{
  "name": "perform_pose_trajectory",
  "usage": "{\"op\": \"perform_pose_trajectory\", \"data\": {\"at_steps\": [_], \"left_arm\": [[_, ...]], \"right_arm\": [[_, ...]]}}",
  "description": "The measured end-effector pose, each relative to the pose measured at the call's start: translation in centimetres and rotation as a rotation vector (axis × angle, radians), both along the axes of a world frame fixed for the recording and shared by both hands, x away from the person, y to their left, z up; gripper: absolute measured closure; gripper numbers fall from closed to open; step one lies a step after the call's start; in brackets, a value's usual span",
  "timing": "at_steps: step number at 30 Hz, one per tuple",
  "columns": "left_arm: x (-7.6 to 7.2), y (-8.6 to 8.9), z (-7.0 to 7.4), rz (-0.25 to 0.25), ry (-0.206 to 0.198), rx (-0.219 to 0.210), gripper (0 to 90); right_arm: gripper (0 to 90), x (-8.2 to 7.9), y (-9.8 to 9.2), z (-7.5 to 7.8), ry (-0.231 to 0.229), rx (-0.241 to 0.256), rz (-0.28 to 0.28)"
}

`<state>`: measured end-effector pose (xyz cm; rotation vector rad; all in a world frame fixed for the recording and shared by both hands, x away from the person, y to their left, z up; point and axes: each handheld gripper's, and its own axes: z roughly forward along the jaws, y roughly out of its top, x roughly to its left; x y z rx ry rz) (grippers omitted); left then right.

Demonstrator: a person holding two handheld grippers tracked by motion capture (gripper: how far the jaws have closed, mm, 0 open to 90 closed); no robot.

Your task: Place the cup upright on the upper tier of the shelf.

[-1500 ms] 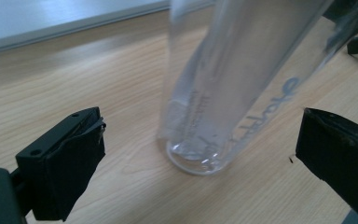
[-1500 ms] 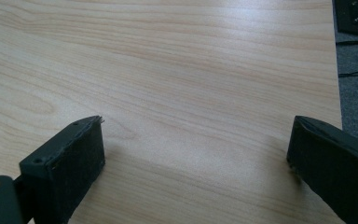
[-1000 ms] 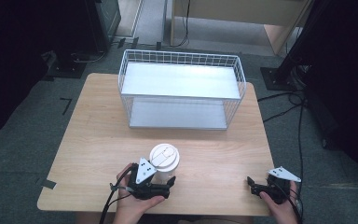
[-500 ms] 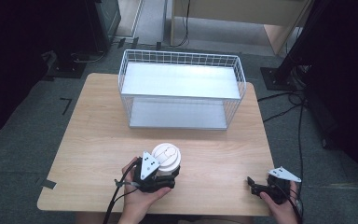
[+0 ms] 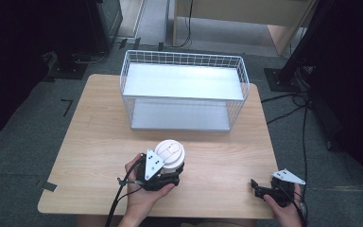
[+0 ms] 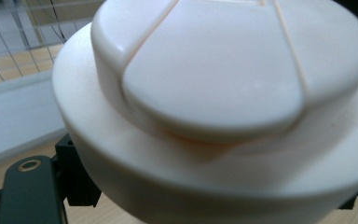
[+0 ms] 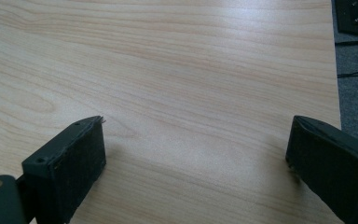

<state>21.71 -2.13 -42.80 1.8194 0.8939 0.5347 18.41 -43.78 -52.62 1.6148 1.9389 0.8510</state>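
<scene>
My left claw (image 5: 168,174) sat at the lower middle of the high view, clamped around a white lidded cup (image 5: 169,154) that stood on the wooden counter (image 5: 99,142). In the left gripper view the cup's lid (image 6: 223,84) crowded the picture, with wire mesh and a grey shelf edge at the upper left. A white wire basket (image 5: 185,90) with two grey shelves stood across the upper middle of the counter, well apart from the cup, bare wood between them. My right claw (image 5: 264,190) rested at the lower right corner of the counter, jaws spread wide over bare wood (image 7: 191,93), nothing between them. Black cables (image 5: 302,109) trailed over the grey floor at the right.
</scene>
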Motion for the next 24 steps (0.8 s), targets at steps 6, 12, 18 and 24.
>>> {"op": "perform_pose_trajectory", "data": {"at_steps": [6, 12, 18, 24], "left_arm": [[0.6, -0.1, 1.5, 0.003, -0.013, -0.002, 15.7], [1.6, -0.3, 3.3, 0.002, -0.032, -0.004, 15.8], [2.8, -0.7, 6.4, -0.009, -0.071, -0.018, 15.8], [3.7, -1.0, 8.2, -0.006, -0.101, -0.018, 15.8]], "right_arm": [[4.6, 0.0, 0.0, 0.0, 0.001, 0.001, 0.001], [4.7, 0.0, 0.0, 0.0, 0.002, 0.003, 0.000], [4.7, 0.0, 0.0, 0.0, 0.004, 0.003, 0.001], [5.1, -0.1, 0.0, 0.0, -0.002, 0.004, 0.003]]}}
